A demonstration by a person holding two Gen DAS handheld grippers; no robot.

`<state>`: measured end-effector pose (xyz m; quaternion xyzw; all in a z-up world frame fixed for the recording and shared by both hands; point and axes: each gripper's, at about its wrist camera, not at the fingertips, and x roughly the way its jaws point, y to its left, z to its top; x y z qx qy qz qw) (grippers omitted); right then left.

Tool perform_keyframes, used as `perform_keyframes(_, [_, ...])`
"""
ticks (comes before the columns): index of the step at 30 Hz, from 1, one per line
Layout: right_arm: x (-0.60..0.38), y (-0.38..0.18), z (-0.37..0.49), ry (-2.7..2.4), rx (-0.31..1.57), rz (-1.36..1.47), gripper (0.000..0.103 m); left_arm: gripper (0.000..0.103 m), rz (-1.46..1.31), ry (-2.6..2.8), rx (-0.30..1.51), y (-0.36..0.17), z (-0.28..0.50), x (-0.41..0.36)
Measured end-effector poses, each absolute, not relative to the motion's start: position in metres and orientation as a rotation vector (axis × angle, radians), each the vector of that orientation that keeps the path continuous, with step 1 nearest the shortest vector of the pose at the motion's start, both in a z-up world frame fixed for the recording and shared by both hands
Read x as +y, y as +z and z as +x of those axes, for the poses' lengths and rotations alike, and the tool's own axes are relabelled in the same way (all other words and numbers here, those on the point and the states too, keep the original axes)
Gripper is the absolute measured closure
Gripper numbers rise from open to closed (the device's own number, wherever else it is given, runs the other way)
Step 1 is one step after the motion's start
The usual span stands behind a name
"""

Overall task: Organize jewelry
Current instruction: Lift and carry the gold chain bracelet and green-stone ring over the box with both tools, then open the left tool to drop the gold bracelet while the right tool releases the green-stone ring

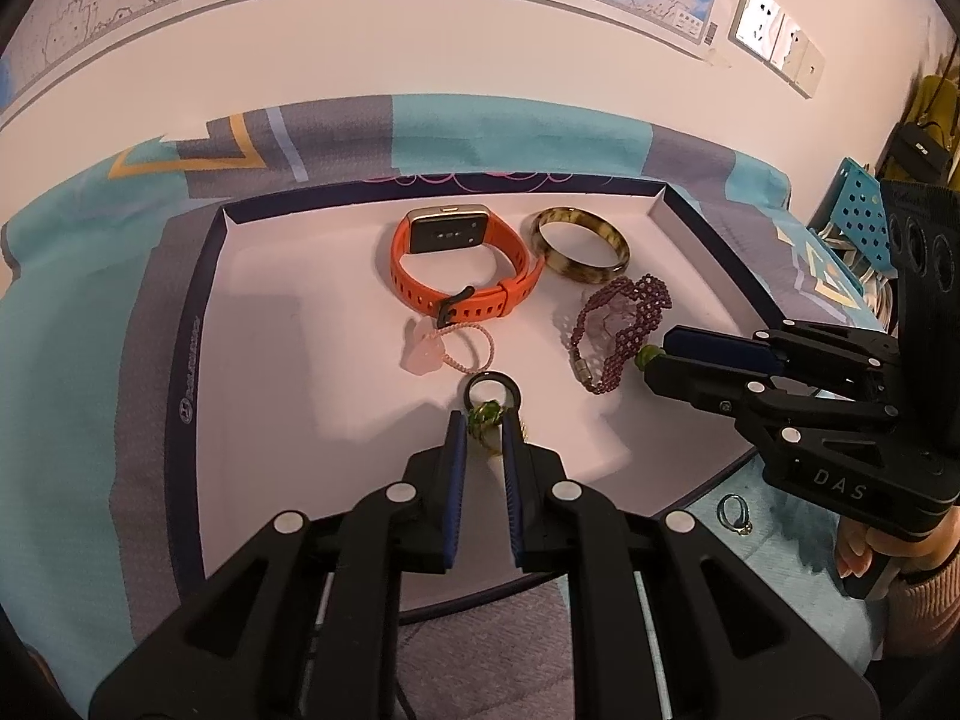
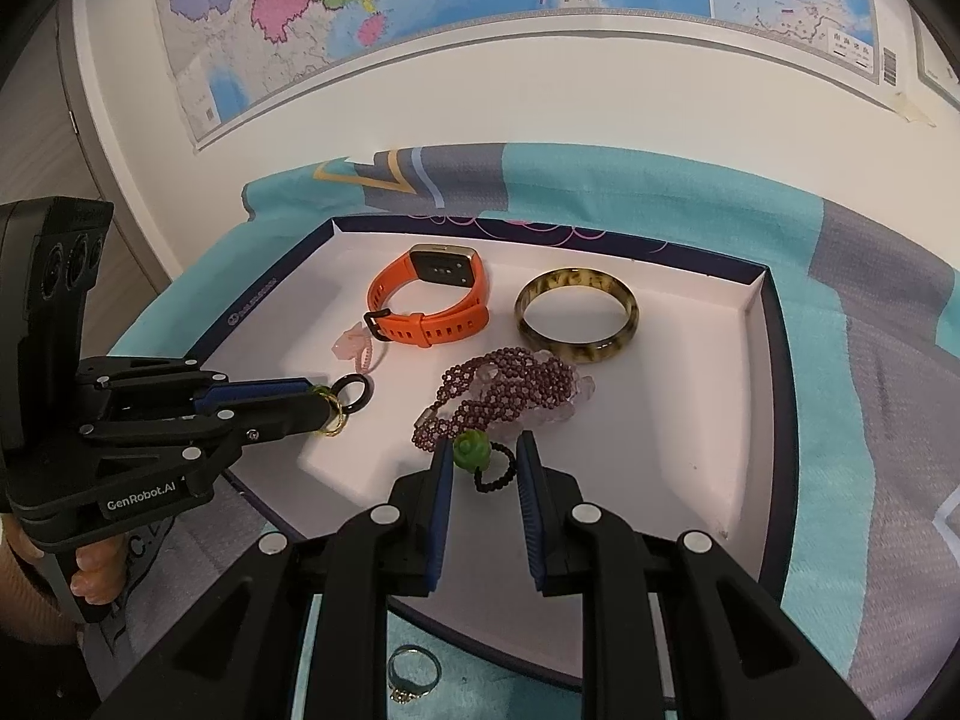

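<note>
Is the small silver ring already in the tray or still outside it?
Outside. The silver ring lies on the cloth just past the tray's near rim, below the right gripper; the left-wrist view shows the same.

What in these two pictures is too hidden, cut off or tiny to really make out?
- Left wrist view: the green-stoned ring sits between the left gripper jaws, which cover its band; whether they touch it is unclear.
- Right wrist view: the green flower ring is partly behind the right gripper.
- Right wrist view: the silver ring on the cloth lies near the bottom edge, its setting too small.
- Both views: the tray rim lettering is too small.
</note>
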<state>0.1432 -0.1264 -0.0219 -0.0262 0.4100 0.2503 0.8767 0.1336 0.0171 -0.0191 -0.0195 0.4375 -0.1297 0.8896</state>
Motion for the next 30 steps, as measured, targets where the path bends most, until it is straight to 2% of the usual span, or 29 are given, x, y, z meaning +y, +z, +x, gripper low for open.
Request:
perform_keyframes(7, [-0.125, -0.022, 0.145, 0.513, 0.854, -0.055, 0.083, 0.092, -0.037, -0.266, 0.908, -0.019, 0.134, 0.017])
perform_keyframes(11, [-0.129, -0.02, 0.143, 0.508, 0.847, -0.041, 0.083, 0.082, -0.035, -0.248, 0.893, -0.015, 0.131, 0.02])
perform_keyframes(17, [-0.141, -0.004, 0.124, 0.543, 0.802, -0.011, 0.079, 0.075, -0.001, -0.28, 0.812, 0.002, 0.101, 0.022])
perform_keyframes(23, [-0.152, 0.005, 0.092, 0.59, 0.779, -0.014, 0.074, 0.072, 0.04, -0.383, 0.769, 0.01, 0.058, 0.018])
perform_keyframes(30, [-0.158, -0.007, 0.067, 0.606, 0.809, 0.001, 0.072, 0.07, 0.092, -0.46, 0.799, -0.003, 0.042, -0.01])
